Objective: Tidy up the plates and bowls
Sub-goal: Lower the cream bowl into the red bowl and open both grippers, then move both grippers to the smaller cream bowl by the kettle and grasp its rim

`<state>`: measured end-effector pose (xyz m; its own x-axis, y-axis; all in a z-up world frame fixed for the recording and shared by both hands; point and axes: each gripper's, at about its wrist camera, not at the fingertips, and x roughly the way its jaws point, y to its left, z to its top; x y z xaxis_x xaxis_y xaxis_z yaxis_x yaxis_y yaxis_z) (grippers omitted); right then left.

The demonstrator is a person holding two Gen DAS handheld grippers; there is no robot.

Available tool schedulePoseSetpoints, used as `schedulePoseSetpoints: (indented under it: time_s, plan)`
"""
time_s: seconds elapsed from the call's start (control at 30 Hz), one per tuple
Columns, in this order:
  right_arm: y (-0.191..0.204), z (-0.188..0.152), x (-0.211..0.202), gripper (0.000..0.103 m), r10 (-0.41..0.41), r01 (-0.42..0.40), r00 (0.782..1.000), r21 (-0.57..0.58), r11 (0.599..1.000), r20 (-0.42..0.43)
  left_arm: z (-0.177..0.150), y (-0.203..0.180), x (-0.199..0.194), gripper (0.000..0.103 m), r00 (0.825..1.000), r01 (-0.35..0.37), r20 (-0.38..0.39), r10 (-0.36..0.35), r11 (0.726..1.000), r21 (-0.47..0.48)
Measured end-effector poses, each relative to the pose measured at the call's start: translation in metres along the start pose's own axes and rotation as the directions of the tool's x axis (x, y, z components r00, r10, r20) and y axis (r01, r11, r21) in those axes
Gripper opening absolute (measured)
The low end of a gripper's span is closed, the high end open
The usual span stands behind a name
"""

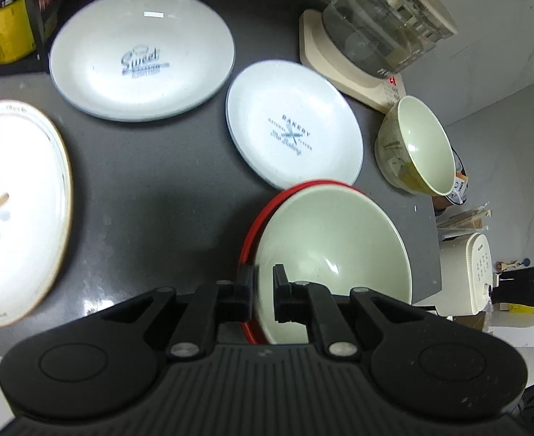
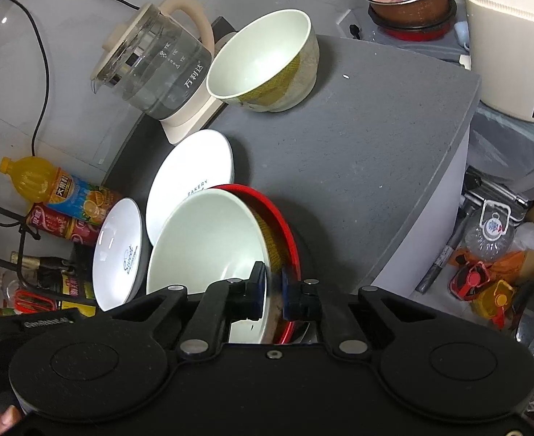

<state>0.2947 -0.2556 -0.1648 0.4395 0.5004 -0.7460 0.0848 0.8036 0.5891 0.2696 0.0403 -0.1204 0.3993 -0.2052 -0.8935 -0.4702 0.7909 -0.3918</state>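
A pale green bowl (image 1: 332, 247) (image 2: 208, 247) sits inside a wider red dish (image 1: 252, 225) (image 2: 285, 218) on the dark countertop (image 1: 158, 181). My left gripper (image 1: 264, 290) is shut on the green bowl's near rim, one finger inside and one outside. My right gripper (image 2: 274, 292) pinches the same bowl's wall further round. The red rim runs close by both outer fingers; whether it is gripped too I cannot tell. Beyond lie a "Bakery" plate (image 1: 292, 123) (image 2: 194, 167), a "Sweet" plate (image 1: 139, 54) (image 2: 118, 250), a flower plate (image 1: 16, 210) and a smaller green bowl (image 1: 419, 145) (image 2: 263, 61).
A glass kettle (image 1: 383, 21) (image 2: 158, 65) on its cream base stands behind the plates. Drink bottles (image 2: 60, 189) crowd the far left. The counter ends at a curved edge (image 2: 463, 138) on the right, with a white appliance (image 2: 513, 43) and floor clutter past it.
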Motion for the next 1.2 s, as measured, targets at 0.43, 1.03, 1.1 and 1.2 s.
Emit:
schedulePoseSetpoints:
  time_s: [0.43,1.03,1.1,1.2]
  plan:
    - [0.005,0.003,0.001,0.012,-0.019,0.018,0.999,-0.013,1.0,-0.042,0.014,0.0,-0.01,0.013,0.999,-0.033,0.027,0.033,0.999,0.029]
    - [-0.006,0.028,-0.031,0.033,0.0,0.002,0.997,-0.017,1.0,0.081,0.021,-0.048,-0.006,0.036,0.998,-0.025,0.052,0.018,0.99,0.138]
    - [-0.009,0.034,-0.031,0.039,-0.006,0.007,0.996,-0.011,1.0,0.092,0.023,-0.056,-0.005,0.046,0.998,-0.03,0.064,0.02,0.987,0.157]
    - [-0.012,0.043,-0.03,0.052,-0.022,0.022,0.993,-0.003,1.0,0.117,0.027,-0.069,-0.002,0.054,0.997,-0.032,0.08,0.018,0.982,0.187]
